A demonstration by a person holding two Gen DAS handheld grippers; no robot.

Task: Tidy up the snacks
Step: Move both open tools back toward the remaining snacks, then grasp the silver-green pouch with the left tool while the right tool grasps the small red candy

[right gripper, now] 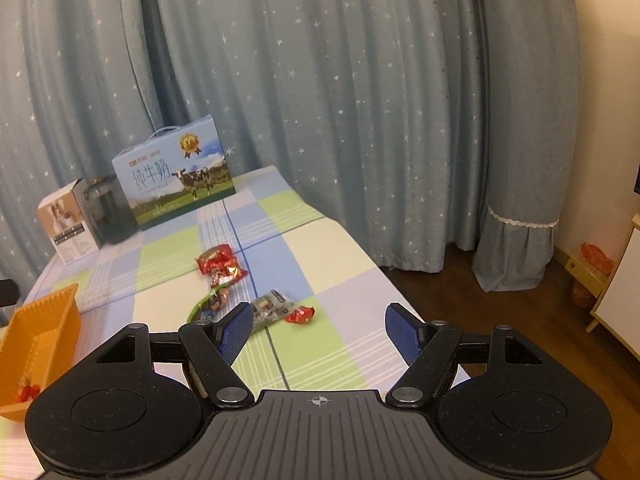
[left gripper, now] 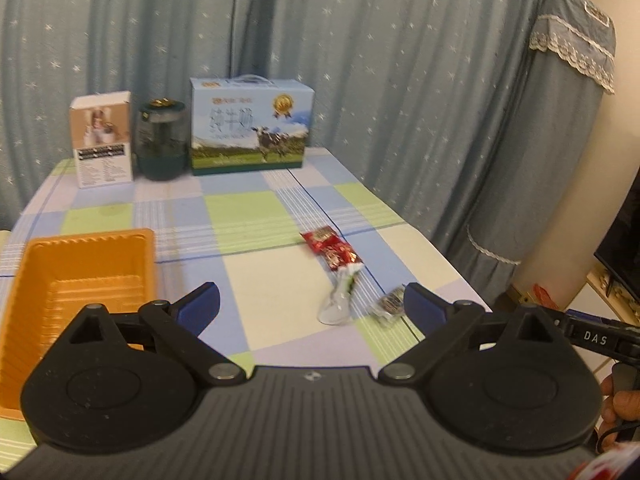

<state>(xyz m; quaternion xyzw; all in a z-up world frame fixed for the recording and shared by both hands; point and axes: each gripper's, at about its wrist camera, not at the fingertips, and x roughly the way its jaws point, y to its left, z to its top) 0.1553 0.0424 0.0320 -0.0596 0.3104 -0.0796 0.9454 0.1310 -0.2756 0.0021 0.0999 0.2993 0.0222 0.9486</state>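
orange plastic tray (right gripper: pixel 40 344) sits left of the right gripper (right gripper: pixel 318 330), whose fingers are spread wide and empty; a small red sweet (right gripper: pixel 28 392) is seen inside it. the left gripper (left gripper: pixel 312 308) is likewise open and empty. a pick-up step is judged in hand: the small red wrapped candy (right gripper: pixel 300 315), ahead between the right fingers, should be closed on next, then the silver packet (right gripper: pixel 272 306) and red snack packet (right gripper: pixel 218 264) beyond.

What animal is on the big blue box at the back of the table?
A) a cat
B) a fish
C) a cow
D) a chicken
C: the blue box shows a black-and-white cow standing on green grass, seen in both wrist views, next to the dark jar.
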